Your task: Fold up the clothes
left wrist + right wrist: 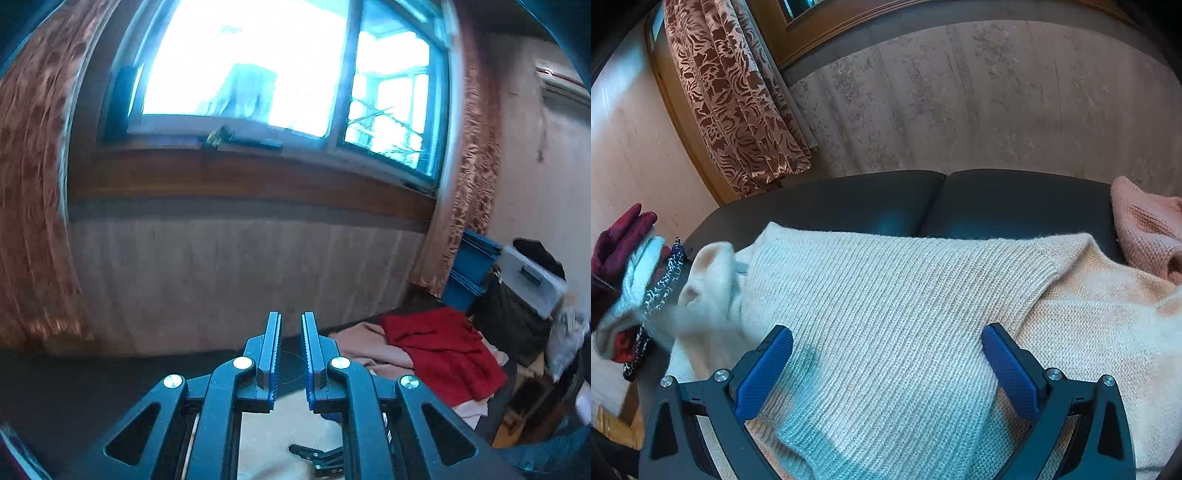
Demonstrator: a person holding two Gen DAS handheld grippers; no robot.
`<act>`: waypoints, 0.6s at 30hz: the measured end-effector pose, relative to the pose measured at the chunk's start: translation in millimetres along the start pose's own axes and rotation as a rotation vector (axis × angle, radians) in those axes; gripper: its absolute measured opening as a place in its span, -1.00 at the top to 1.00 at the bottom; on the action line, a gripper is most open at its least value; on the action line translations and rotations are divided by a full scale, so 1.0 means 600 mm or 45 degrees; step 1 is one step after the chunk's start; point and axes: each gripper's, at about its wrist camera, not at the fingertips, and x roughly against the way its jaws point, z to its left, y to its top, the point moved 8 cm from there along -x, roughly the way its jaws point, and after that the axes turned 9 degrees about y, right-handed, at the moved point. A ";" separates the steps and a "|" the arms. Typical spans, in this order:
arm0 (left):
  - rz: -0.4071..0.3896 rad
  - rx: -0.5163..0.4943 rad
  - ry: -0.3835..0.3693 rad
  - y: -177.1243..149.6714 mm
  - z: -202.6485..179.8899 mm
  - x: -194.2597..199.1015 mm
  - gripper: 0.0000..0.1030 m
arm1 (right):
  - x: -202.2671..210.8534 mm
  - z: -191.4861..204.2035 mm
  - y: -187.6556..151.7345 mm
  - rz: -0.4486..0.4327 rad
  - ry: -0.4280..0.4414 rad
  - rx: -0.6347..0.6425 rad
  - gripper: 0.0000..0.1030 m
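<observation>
1. No brand or label can be read with certainty; only a few faint letters, too small to make out, are seen on a black clip (321,459) lying below the left gripper.
2. The left gripper (291,334) is raised and pointed toward the window (280,70); its blue fingers (271,350) are drawn near together with a narrow gap left between them, and nothing is pinched.
3. The right gripper (886,350) is held just above the cream knitted sweater (886,295), its blue pads (764,373) spread wide, with the ribbed knit seen between them. Whether the pads touch the knit cannot be told.
4. The sweater is spread over the dark padded surface (997,203), whose far edge is left bare against the wall. A ribbed panel is folded across the body, and a sleeve cuff (709,280) is blurred near the left edge.
5. A pink knitted garment (1145,229) is lain at the far right corner, just beside the sweater.
6. In the left wrist view a red garment (443,350) is seen on a pinkish one (369,347) at the right end of the surface, well apart from the left gripper.
7. A pile of clothes (628,288) is seen off the left edge, beside the patterned curtain (738,103).
</observation>
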 end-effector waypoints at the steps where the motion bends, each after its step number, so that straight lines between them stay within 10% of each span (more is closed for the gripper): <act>1: 0.032 0.071 -0.005 -0.018 0.006 -0.003 0.75 | 0.000 0.000 0.000 -0.001 0.004 -0.003 -1.00; 9: 0.273 0.586 0.201 -0.316 0.145 -0.015 0.63 | 0.005 -0.003 0.000 0.039 0.032 -0.007 -1.00; 18: 0.377 0.539 0.266 -0.463 0.134 -0.012 0.58 | 0.046 0.096 0.030 0.050 0.040 0.204 -0.90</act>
